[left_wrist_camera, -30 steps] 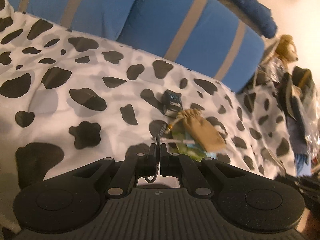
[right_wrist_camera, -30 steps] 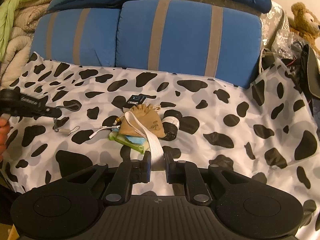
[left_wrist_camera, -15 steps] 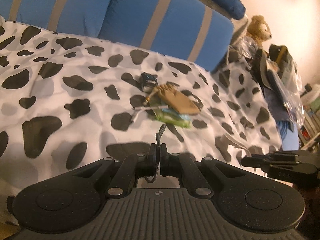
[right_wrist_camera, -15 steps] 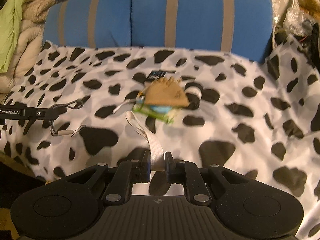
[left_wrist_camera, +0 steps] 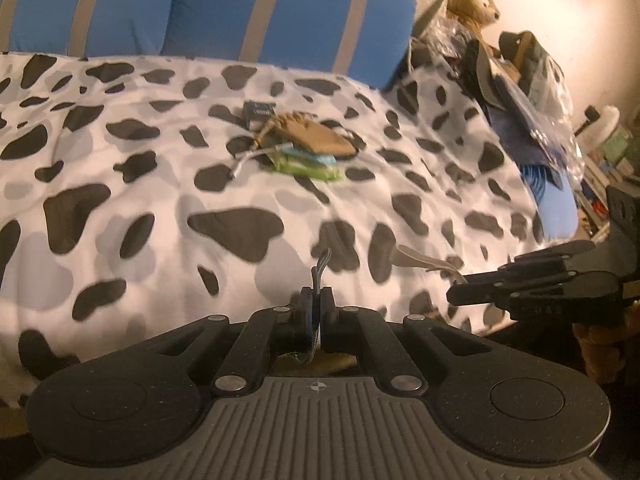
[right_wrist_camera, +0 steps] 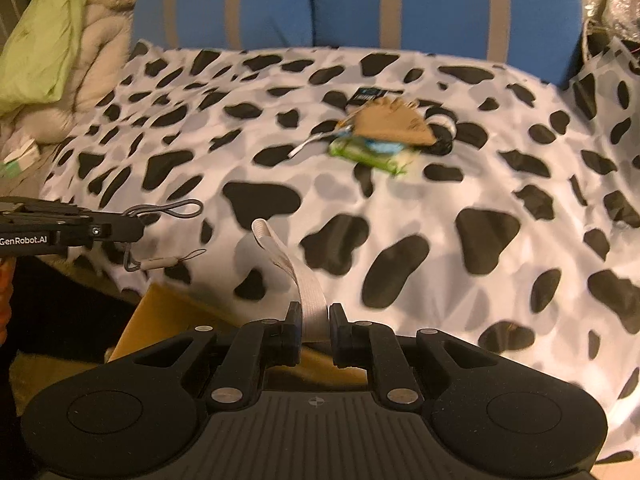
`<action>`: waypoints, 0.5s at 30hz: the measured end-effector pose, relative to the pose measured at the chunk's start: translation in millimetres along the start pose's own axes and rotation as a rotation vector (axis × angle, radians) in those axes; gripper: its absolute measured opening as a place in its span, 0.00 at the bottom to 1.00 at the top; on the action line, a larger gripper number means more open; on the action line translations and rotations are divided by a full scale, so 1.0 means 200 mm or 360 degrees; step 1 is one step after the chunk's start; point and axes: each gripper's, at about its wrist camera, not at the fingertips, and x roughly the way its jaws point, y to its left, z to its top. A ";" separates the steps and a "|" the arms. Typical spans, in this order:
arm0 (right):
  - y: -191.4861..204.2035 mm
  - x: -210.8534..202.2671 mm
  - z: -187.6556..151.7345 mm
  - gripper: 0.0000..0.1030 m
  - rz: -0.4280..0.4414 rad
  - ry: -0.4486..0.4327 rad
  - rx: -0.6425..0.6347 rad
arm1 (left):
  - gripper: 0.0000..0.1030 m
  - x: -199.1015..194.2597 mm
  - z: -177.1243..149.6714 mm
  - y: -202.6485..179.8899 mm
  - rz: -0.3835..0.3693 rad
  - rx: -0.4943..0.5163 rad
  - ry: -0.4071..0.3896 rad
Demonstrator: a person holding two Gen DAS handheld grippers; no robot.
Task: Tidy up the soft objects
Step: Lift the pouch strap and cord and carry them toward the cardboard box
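Observation:
My left gripper is shut on a thin grey lanyard cord. In the right wrist view that gripper comes in from the left, with the cord's loop sticking out ahead of it. My right gripper is shut on a pale webbing strap that curls up over the cow-print cover. It also shows at the right of the left wrist view. A tan drawstring pouch lies on a green packet mid-bed, well ahead of both grippers.
A small black box and a white cable lie beside the pouch. Blue striped pillows line the back. A teddy bear and bagged clutter sit right. An open cardboard box stands below the bed's near edge.
Both grippers have drawn back from the pile toward the bed's near edge, each keeping its hold. The strap has come off the pouch, and the cardboard box has come into view.

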 end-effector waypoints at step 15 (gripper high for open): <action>0.19 0.13 -0.20 0.16 0.0047 0.0413 -0.0232 | 0.03 0.03 -0.17 -0.11 -0.0023 0.0060 0.0287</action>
